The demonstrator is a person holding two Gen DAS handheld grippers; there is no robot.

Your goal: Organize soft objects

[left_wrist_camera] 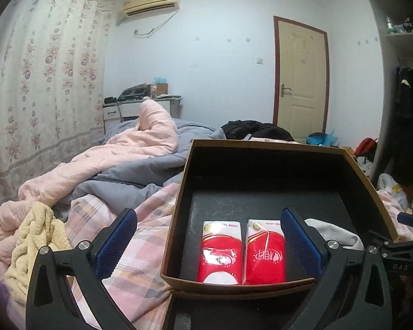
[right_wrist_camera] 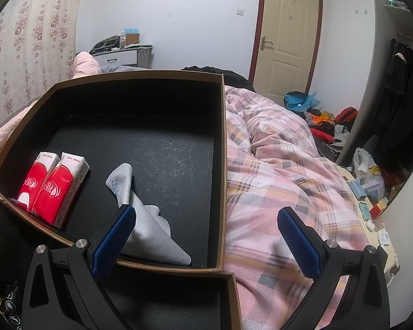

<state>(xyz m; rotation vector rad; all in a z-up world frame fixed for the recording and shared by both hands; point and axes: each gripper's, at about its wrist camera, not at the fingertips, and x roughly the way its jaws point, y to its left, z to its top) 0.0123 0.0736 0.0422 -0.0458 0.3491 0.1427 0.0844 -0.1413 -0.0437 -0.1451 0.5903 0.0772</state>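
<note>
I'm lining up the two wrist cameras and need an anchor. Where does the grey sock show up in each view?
Left wrist view: the grey sock peeks out at lower right, mostly hidden behind the gripper's right finger, inside the black box.
Right wrist view: the sock lies at lower centre on the box floor, partly behind the gripper's left finger.
Shared landmark: the two red tissue packs, to the sock's left in both views.

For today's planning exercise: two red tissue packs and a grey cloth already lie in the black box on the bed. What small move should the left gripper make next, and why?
Probably swing the left gripper, open and empty, left toward the cream knitted cloth lying on the bed outside the box; it looks like the nearest soft item not yet put away.
</note>
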